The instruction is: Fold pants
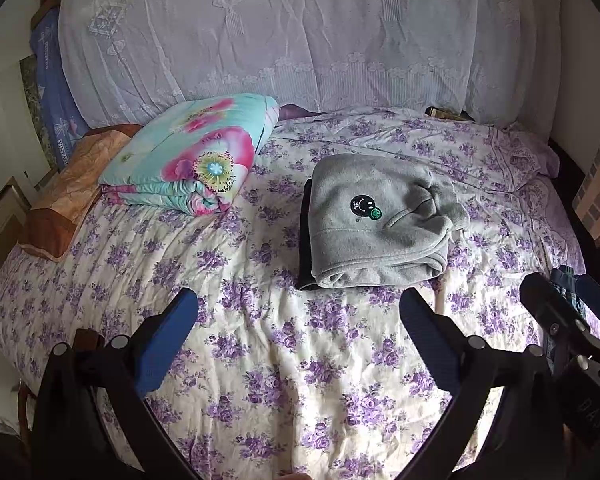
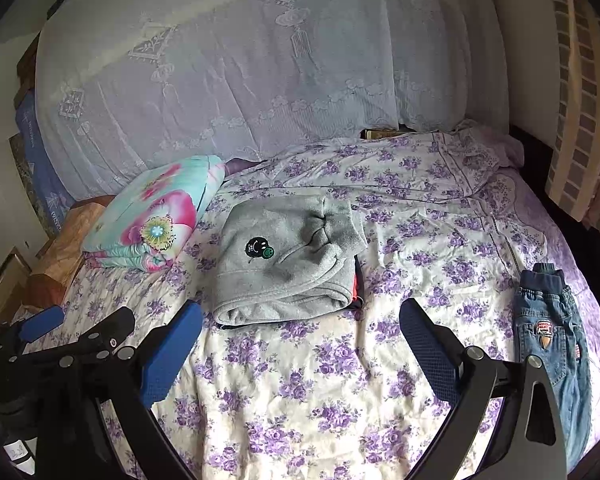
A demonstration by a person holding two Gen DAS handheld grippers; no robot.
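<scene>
Grey fleece pants (image 1: 380, 224) (image 2: 284, 256) with a smiley patch lie folded mid-bed, stacked on a dark folded garment (image 1: 306, 240). Small blue jeans (image 2: 552, 328) lie unfolded near the bed's right edge; in the left wrist view only their waistband (image 1: 564, 276) shows behind the other gripper. My left gripper (image 1: 300, 320) (image 2: 80, 322) hovers open over bare bedspread just in front of the grey pile. My right gripper (image 2: 300, 324) (image 1: 568, 292) is open too, between the grey pile and the jeans, holding nothing.
The purple-flowered bedspread (image 1: 260, 380) covers the bed. A folded floral quilt (image 1: 188, 156) and an orange pillow (image 1: 72, 196) sit at back left. Lace-covered bedding (image 1: 300, 32) rises behind. A checked cushion (image 2: 580, 112) stands at right.
</scene>
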